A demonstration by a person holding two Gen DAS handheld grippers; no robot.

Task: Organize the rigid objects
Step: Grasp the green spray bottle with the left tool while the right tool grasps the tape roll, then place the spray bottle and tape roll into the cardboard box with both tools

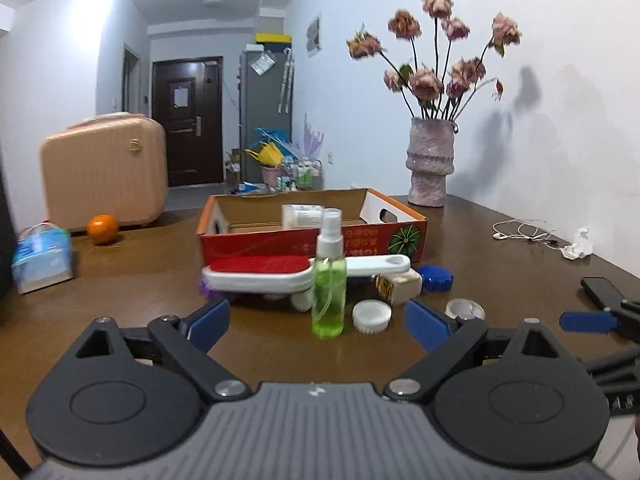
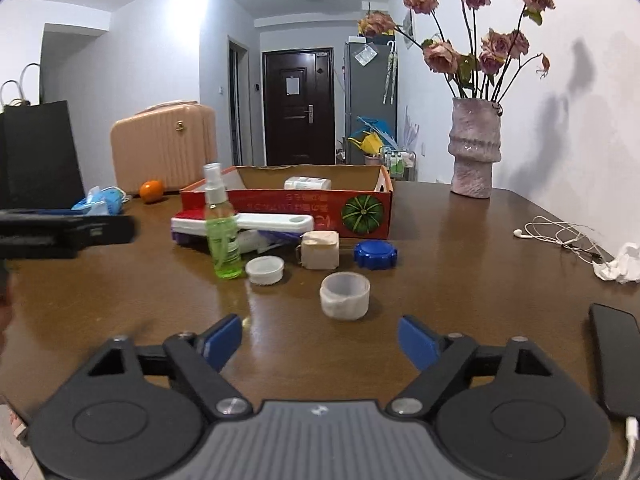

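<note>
Left wrist view shows the left gripper (image 1: 318,320) with its 2 blue pads spread wide and nothing clasped, hovering over the brown table (image 1: 120,300) just short of a green spray bottle (image 1: 329,280) that stands upright. Beside the bottle lies a white ribbed lid (image 1: 371,315), and behind it a white brush with a red top (image 1: 276,274) rests in front of the red cardboard box (image 1: 312,240), which holds a white container (image 1: 302,215). Right wrist view shows the right gripper (image 2: 320,344), likewise released and empty, facing a translucent tape roll (image 2: 345,295) that sits apart from its pads. Farther back stand a beige block-shaped jar (image 2: 320,249) and a blue cap (image 2: 375,254), just beside each other. A black phone (image 2: 616,356) lies at the right edge, and a pink vase (image 2: 475,148) of flowers stands near the wall.
</note>
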